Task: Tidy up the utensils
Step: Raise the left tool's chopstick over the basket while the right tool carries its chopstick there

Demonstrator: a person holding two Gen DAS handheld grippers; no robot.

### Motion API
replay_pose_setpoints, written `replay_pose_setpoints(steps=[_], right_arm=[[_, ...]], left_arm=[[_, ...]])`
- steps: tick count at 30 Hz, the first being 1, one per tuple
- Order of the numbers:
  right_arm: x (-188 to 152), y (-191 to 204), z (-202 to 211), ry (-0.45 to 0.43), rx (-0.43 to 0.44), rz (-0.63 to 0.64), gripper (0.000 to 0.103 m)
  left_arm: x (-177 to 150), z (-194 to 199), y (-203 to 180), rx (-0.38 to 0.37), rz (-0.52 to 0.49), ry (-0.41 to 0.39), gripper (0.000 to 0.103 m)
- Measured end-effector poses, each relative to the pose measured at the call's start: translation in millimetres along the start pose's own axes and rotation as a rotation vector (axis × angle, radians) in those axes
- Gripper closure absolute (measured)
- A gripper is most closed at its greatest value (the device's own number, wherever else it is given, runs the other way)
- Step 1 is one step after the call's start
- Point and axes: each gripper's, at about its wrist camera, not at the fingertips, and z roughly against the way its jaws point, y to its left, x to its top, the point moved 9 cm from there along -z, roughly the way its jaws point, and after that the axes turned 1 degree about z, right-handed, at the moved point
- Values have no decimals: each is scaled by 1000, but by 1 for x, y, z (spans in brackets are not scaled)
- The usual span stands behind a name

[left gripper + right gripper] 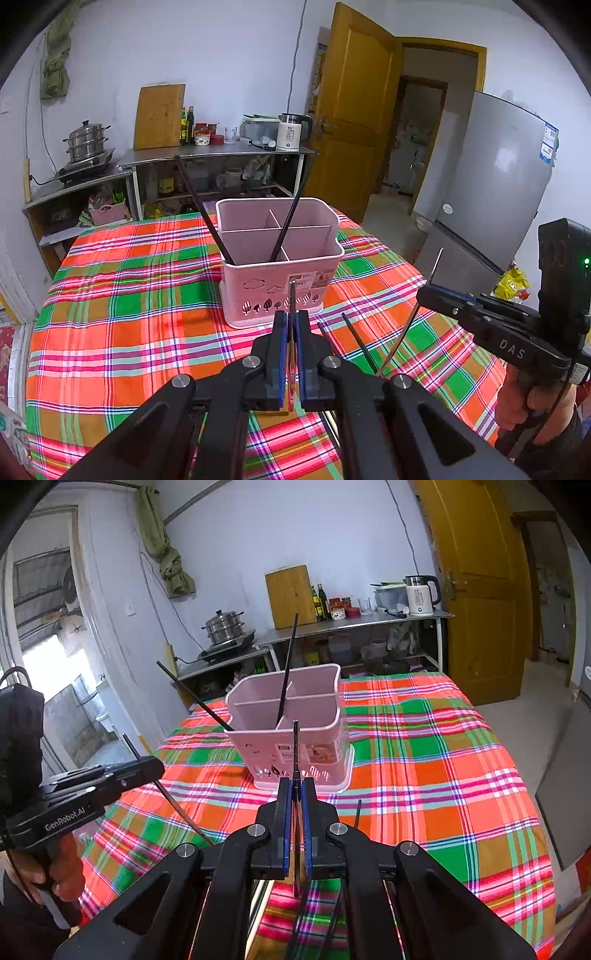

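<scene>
A pink divided utensil holder (280, 277) stands on the plaid tablecloth (129, 295), also in the right wrist view (295, 746). Two dark chopsticks (207, 218) lean in its compartments. My left gripper (291, 317) is shut on a thin chopstick (292, 299) pointing at the holder, just short of its front. My right gripper (296, 784) is shut on a dark metal chopstick (295, 746) standing up before the holder. Each gripper appears in the other's view, the right one (428, 291) and the left one (155, 768), each with a stick through it.
More chopsticks (360, 343) lie on the cloth near the table's front edge. A steel counter (221, 151) with a pot, bottles, cutting board and kettle stands behind. A fridge (495, 177) and a wooden door (351, 110) are at the right.
</scene>
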Motion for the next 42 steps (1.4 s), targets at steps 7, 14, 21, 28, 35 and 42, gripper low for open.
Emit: replay_pose_setpoints(steps=[7, 14, 21, 28, 35, 42], right_arm=[[22, 4, -4, -40, 19, 3, 98], [60, 13, -6, -112, 39, 1, 98], [103, 18, -8, -199, 56, -32, 98], [134, 23, -20, -255, 60, -48, 98], [143, 23, -46, -265, 43, -44, 98], [123, 17, -79, -207, 47, -59, 98]], left_arm=[[19, 0, 7, -23, 27, -7, 99], [66, 14, 18, -38, 53, -80, 99], [114, 20, 35, -34, 103, -162, 99], [146, 11, 51, -9, 134, -213, 99], [152, -16, 65, 8, 137, -214, 99], [141, -49, 81, 5, 157, -155, 99]])
